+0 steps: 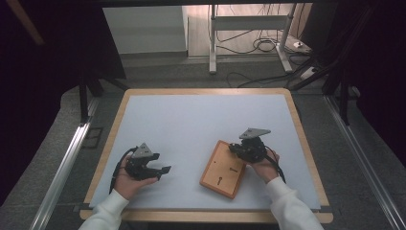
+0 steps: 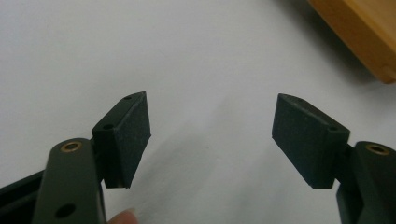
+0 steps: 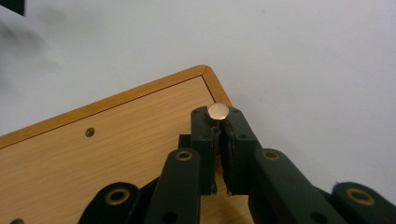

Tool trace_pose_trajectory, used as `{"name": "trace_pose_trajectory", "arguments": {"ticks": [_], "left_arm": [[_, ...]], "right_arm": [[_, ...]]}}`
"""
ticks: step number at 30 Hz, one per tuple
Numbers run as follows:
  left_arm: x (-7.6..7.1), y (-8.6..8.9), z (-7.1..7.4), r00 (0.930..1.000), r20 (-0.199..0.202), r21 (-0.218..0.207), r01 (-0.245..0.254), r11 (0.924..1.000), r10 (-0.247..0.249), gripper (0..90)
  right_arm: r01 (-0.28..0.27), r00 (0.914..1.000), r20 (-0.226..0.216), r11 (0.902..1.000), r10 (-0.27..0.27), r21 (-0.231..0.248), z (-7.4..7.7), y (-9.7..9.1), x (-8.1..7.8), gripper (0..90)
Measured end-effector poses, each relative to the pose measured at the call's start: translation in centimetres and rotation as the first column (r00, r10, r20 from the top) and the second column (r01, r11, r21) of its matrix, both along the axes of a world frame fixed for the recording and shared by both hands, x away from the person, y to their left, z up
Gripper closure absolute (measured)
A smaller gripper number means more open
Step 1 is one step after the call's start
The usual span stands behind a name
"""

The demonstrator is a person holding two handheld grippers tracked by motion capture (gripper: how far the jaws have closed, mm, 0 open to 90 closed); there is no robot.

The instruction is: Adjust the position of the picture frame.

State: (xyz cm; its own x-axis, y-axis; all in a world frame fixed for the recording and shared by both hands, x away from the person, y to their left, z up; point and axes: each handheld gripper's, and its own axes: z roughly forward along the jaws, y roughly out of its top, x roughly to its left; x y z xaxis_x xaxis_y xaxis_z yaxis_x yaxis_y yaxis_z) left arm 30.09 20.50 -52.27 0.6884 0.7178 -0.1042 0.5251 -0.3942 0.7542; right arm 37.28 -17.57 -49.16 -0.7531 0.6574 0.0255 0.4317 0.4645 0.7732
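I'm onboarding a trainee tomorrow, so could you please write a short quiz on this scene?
1. True or false: the left gripper holds the wooden board.
2. What does the right gripper pinch? A) a round-headed metal pin B) a cable C) a cloth
3. On which surface does the board lie?

Key: 1 false, its jaws are open over the white mat. 2 A. 3 the white mat.

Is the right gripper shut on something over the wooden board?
Shut: the right gripper pinches a small round-headed metal pin above the board.
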Motion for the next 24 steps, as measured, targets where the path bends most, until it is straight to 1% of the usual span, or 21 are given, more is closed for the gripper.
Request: {"name": "trace_pose_trajectory", "arguments": {"ticks": [3,6,9,10,11,12,13,16,19,21,23,24], "left_arm": [[0.0,0.1,0.0,1.0,0.003,-0.002,-0.003,1.0,0.003,27.5],[0.0,0.2,0.1,1.0,0.003,-0.006,-0.005,1.0,0.005,27.5],[0.0,0.3,0.1,1.0,0.004,-0.008,-0.008,0.9999,0.009,27.5],[0.0,0.3,0.1,1.0,0.004,-0.008,-0.008,0.9999,0.009,27.5],[0.0,0.4,0.2,0.9999,0.006,-0.01,-0.011,0.9999,0.011,27.5],[0.0,0.4,0.2,0.9999,0.006,-0.01,-0.011,0.9999,0.011,27.5],[0.0,0.4,0.2,0.9999,0.007,-0.011,-0.013,0.9999,0.013,27.5],[0.0,0.5,0.2,0.9999,0.008,-0.013,-0.013,0.9998,0.013,27.5],[0.0,0.7,0.2,0.9998,0.01,-0.012,-0.015,0.9998,0.015,27.4],[0.0,0.7,0.2,0.9998,0.01,-0.013,-0.015,0.9998,0.015,27.4],[0.0,0.7,0.2,0.9999,0.011,-0.014,-0.013,0.9998,0.013,27.4],[0.0,0.7,0.2,0.9999,0.013,-0.013,-0.011,0.9999,0.011,27.4]], "right_arm": [[-0.025,0.9997,-0.001,0.9995,0.025,0.02,0.3,0.8,0.1,84.8],[-0.052,0.9987,0.003,0.9985,0.052,0.019,0.5,2.0,0.2,84.8],[-0.079,0.9968,-0.002,0.9967,0.079,0.015,0.3,3.5,0.4,84.8],[-0.079,0.9968,-0.002,0.9967,0.079,0.015,0.3,3.5,0.4,84.8],[-0.1,0.995,-0.004,0.9949,0.1,0.016,0.2,4.5,0.7,84.8],[-0.1,0.995,-0.004,0.9949,0.1,0.016,0.2,4.5,0.7,84.8],[-0.114,0.9935,-0.005,0.9934,0.114,0.017,0.1,5.6,1.1,84.9],[-0.13,0.9913,-0.019,0.9912,0.131,0.022,-0.1,7.2,1.6,84.9],[-0.148,0.9887,-0.023,0.989,0.148,-0.001,-0.5,8.7,2.1,84.9],[-0.151,0.9882,-0.028,0.9877,0.15,-0.038,-1.1,9.5,2.4,84.9],[-0.144,0.9896,-0.023,0.9864,0.142,-0.08,-1.8,9.9,2.6,84.8],[-0.137,0.9904,-0.03,0.9878,0.135,-0.074,-2.1,9.9,2.8,84.8]]}}
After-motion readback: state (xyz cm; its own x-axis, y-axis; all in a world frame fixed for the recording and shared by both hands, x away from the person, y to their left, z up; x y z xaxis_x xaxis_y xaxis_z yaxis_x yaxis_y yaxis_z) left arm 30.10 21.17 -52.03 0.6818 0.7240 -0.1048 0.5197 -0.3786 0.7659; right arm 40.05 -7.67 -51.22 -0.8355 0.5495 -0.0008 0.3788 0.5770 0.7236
